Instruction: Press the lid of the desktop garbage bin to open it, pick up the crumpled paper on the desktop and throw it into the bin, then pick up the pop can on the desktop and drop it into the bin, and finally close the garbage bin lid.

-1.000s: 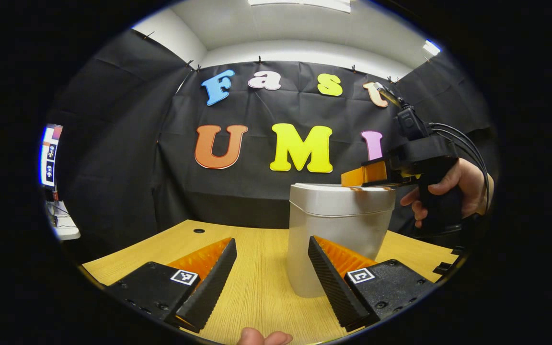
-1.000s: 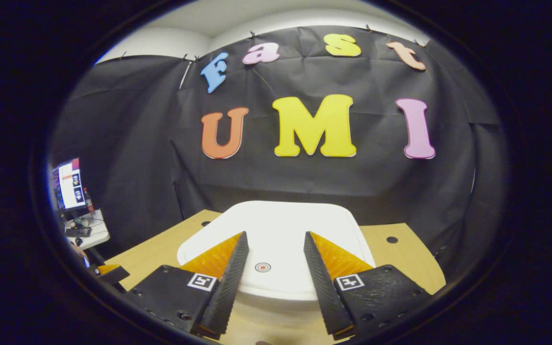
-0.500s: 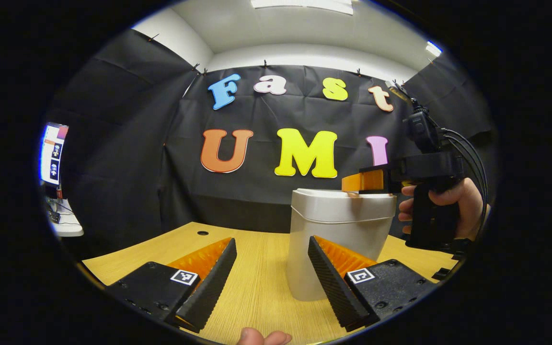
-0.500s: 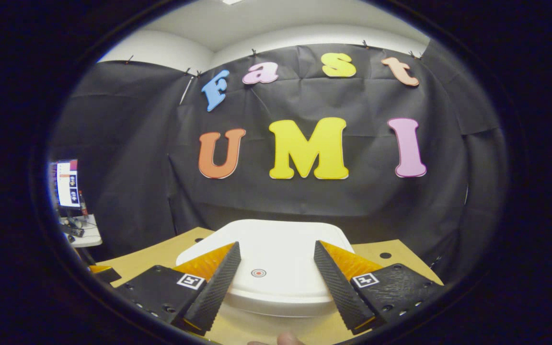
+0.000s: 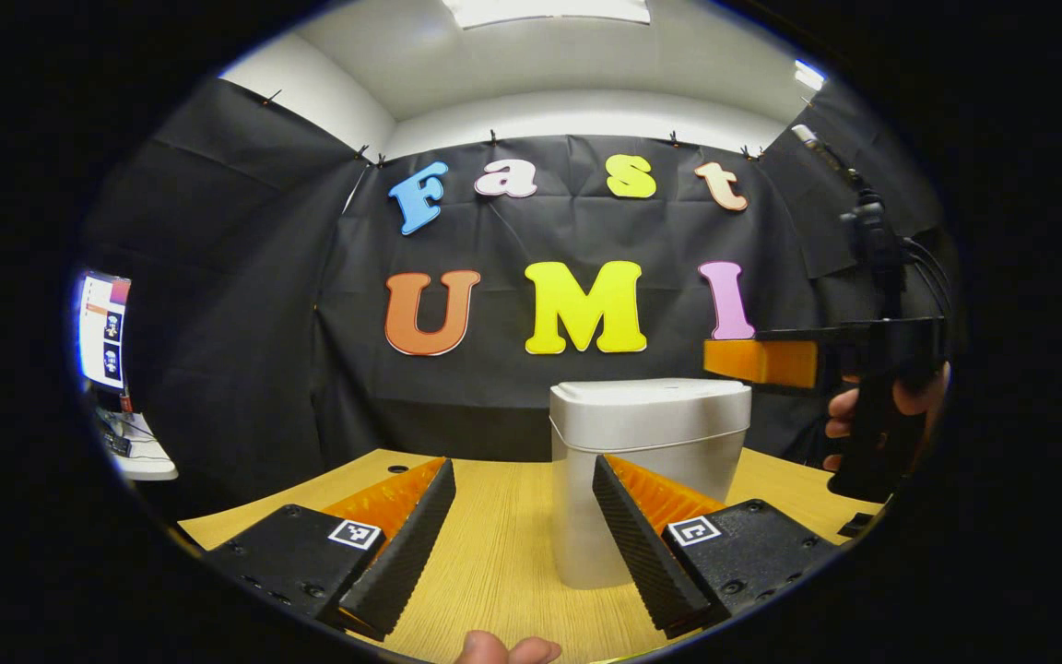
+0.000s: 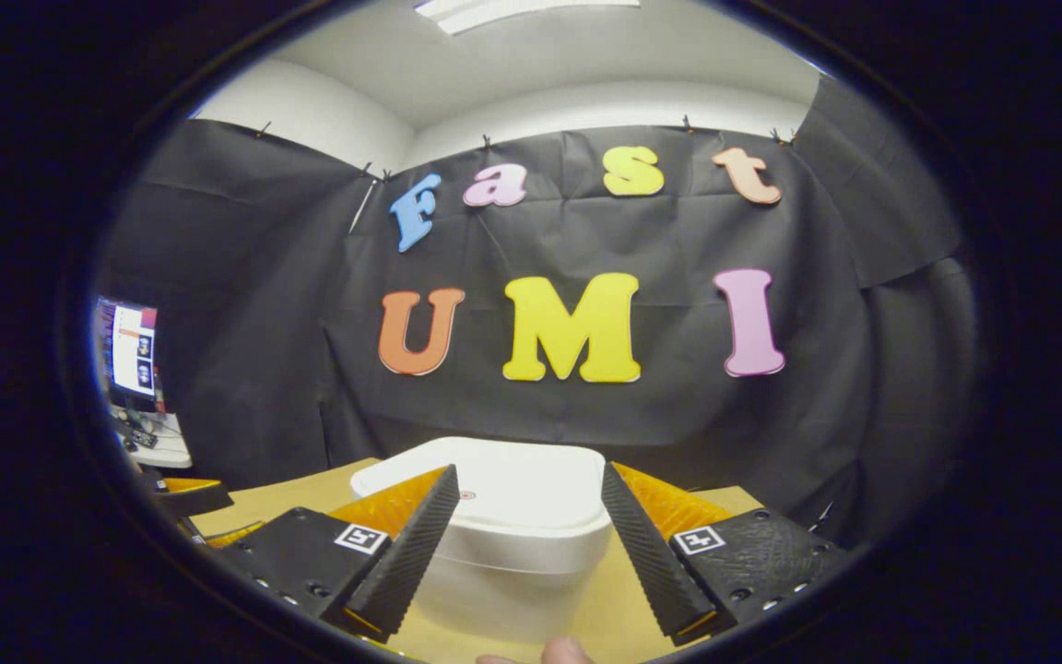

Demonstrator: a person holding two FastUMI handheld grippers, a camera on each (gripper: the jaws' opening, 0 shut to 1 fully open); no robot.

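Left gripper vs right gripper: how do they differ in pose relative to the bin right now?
The left gripper sits low over the desk, its fingers flanking the bin's body; the right gripper is up at lid height. In the left gripper view the right gripper hangs level, off the bin's right side and above the closed lid, not touching it. Both are open and hold nothing.

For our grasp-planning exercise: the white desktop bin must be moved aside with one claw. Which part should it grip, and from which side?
Grip the bin body below the lid seam, coming in level from the front, where the open left claw faces it. The lid is a press type and may give; the walls taper downward, so lower down is probably the narrower, easier span.
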